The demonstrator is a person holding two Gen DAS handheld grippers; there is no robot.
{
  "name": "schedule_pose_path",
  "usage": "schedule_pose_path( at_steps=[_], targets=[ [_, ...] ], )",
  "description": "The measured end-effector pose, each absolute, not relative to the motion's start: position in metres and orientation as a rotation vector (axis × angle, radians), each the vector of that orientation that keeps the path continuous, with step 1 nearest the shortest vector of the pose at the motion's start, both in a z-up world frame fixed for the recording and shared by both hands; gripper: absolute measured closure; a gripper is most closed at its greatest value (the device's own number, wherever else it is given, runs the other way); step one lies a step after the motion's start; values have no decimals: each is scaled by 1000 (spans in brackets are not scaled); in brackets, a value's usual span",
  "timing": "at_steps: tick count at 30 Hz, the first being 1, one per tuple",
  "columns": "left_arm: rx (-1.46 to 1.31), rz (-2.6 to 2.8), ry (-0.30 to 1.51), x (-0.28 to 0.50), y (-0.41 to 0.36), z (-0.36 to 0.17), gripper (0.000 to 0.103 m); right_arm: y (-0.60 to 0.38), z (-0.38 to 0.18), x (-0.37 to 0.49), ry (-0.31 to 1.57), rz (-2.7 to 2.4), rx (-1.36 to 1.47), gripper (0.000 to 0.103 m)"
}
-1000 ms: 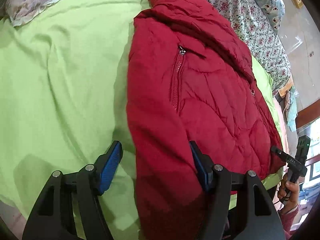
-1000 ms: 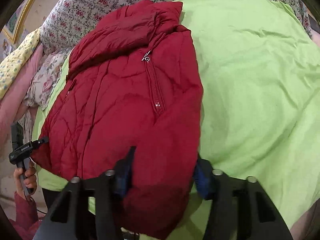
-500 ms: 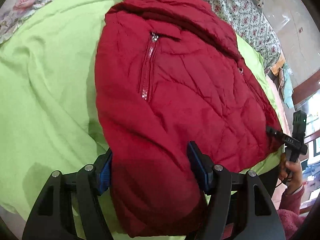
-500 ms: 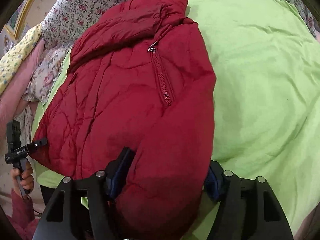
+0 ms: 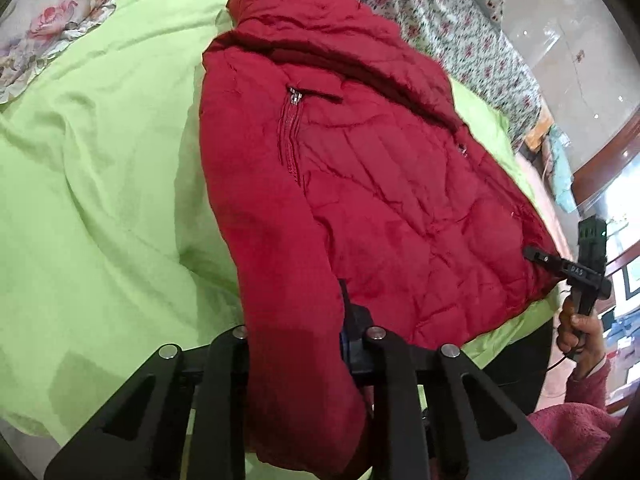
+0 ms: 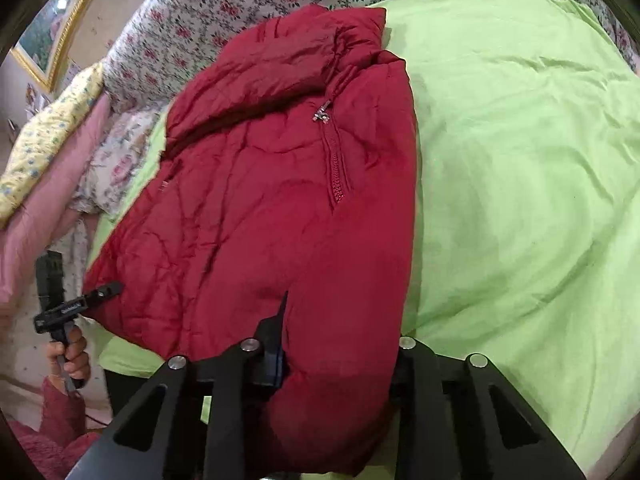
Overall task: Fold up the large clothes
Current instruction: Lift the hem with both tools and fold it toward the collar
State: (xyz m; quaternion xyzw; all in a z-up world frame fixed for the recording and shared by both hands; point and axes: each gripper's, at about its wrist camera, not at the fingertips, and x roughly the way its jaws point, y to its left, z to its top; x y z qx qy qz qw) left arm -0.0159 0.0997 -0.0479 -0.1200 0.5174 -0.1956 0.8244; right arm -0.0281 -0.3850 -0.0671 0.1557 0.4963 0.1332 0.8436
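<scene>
Red jacket (image 5: 360,184), gripper (image 5: 560,264) marked "DAS"

A red jacket (image 5: 360,184) lies on a green sheet (image 5: 100,180), collar at the far end beside floral bedding (image 5: 472,40). The left gripper (image 5: 296,320) has just been closing, and its jaws pinch a fold of the jacket's near edge, blue pad (image 5: 347,344) pressed to the fabric. At right, a hand (image 5: 576,332) holds the right gripper (image 5: 536,254), whose tip touches the jacket's hem.
</scene>
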Motion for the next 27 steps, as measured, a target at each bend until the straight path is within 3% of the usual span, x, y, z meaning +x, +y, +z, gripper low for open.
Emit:
schedule_pose_path(
  at_steps=[27],
  targets=[
    [-429, -477, 841, 35, 116, 37, 86, -398, 10, 3, 757, 494, 557, 78]
  ],
)
